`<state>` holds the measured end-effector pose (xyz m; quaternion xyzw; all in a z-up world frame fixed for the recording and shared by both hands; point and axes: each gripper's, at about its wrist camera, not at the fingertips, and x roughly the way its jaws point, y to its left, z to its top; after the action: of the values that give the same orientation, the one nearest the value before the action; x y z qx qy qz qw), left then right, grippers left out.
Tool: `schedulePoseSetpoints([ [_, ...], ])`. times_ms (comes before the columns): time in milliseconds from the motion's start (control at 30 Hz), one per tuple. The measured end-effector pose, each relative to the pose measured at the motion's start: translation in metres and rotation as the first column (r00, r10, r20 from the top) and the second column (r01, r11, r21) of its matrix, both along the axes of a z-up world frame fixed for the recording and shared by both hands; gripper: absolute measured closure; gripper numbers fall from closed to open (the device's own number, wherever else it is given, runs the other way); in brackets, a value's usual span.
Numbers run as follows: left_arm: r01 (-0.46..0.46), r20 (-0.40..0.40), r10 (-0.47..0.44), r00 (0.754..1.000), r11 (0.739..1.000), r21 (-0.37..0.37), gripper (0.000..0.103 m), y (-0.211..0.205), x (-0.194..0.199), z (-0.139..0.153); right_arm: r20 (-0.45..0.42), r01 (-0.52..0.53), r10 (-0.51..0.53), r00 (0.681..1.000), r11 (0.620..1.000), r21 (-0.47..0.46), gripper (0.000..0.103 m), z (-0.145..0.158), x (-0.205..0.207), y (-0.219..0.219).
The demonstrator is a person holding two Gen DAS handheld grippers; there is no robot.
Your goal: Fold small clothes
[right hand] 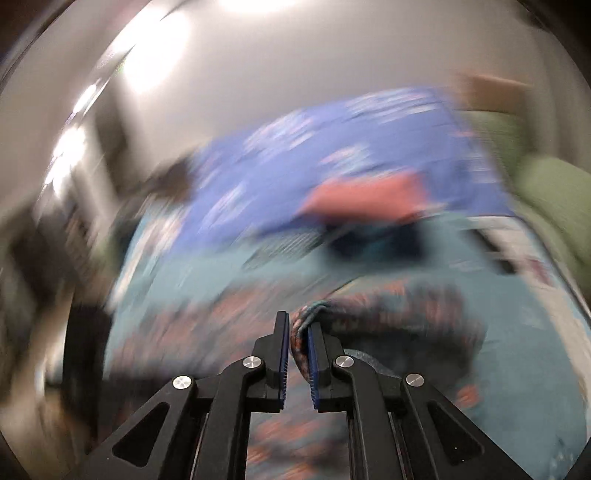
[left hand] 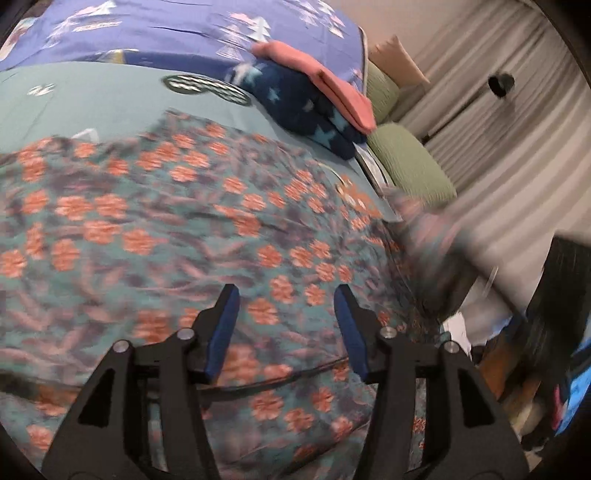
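Note:
A teal garment with orange flowers (left hand: pixel 155 229) lies spread over the bed in the left wrist view. My left gripper (left hand: pixel 286 291) hovers just above its near part, open, with nothing between its blue pads. At the right of that view a corner of the garment (left hand: pixel 424 225) is lifted off the bed and blurred. In the right wrist view my right gripper (right hand: pixel 298 321) is shut on a bunched fold of the flowered garment (right hand: pixel 301 336), and the rest of the cloth (right hand: pixel 399 314) trails down to the bed. That view is heavily blurred.
A folded pink piece (left hand: pixel 325 88) lies on a folded dark blue starred piece (left hand: pixel 306 110) at the bed's far right. The teal bedcover (left hand: pixel 110 103) meets a blue patterned sheet (left hand: pixel 166 22). Green cushions (left hand: pixel 410 162) and a pale curtain (left hand: pixel 498 110) stand beyond the bed's right edge.

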<state>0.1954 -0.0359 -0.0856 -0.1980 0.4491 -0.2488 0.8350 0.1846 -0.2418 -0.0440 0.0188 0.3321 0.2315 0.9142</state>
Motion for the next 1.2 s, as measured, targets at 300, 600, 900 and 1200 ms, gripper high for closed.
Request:
schedulePoseSetpoints([
  [300,-0.029,-0.013,0.028,1.0,0.999,-0.045,0.042,0.028,-0.003,0.003,-0.151,-0.098,0.087,0.985,0.993,-0.067,0.081,-0.05,-0.038,0.022],
  [600,0.007,-0.026,-0.005,1.0,0.997,0.076,0.039,-0.022,0.031,-0.001,-0.19,0.012,-0.014,0.982,1.0,-0.012,0.069,-0.057,-0.057,0.002],
  [900,-0.127,0.093,0.142,0.985,0.979,-0.157,0.1,0.038,0.027,0.048,-0.178,0.048,-0.047,0.983,0.999,0.003,0.064,-0.048,-0.063,-0.001],
  [1200,-0.205,0.067,0.214,0.974,0.971,-0.119,0.05,0.128,-0.075,0.019,-0.18,0.082,-0.079,0.98,0.997,0.009,0.056,-0.043,-0.067,-0.017],
])
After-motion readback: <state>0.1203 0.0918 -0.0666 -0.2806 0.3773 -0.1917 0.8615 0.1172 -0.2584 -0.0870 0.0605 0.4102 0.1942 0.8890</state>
